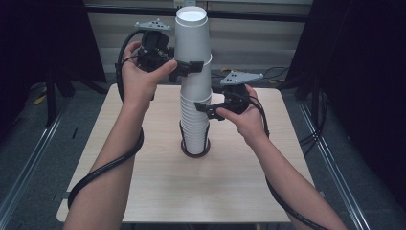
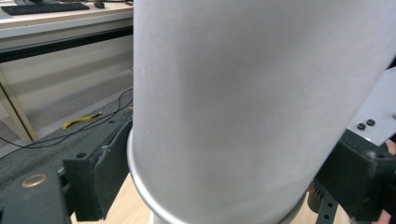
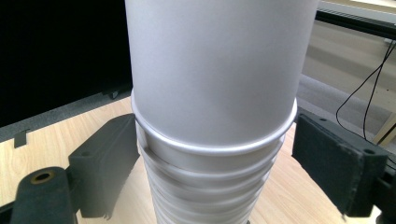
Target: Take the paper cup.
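Note:
A tall stack of white paper cups point(image 1: 195, 124) stands upside down at the middle of the table, its foot in a black ring holder point(image 1: 184, 146). The top cup point(image 1: 191, 33) sits high on the stack. My left gripper point(image 1: 193, 65) is shut on this cup just above its rim; in the left gripper view its pads point(image 2: 107, 172) press the cup point(image 2: 233, 93) from both sides. Lower down, my right gripper point(image 1: 203, 108) is shut on the stack. In the right gripper view its pads point(image 3: 116, 154) bear on the stacked rims point(image 3: 210, 186) under a wider cup point(image 3: 215, 70).
The light wooden table point(image 1: 143, 182) has bare room all round the stack. Black cables trail from both grippers across the forearms. Dark curtains stand at both sides. A desk with a keyboard point(image 2: 46, 8) lies beyond, and cables and a yellow strip point(image 2: 81, 120) lie on the floor.

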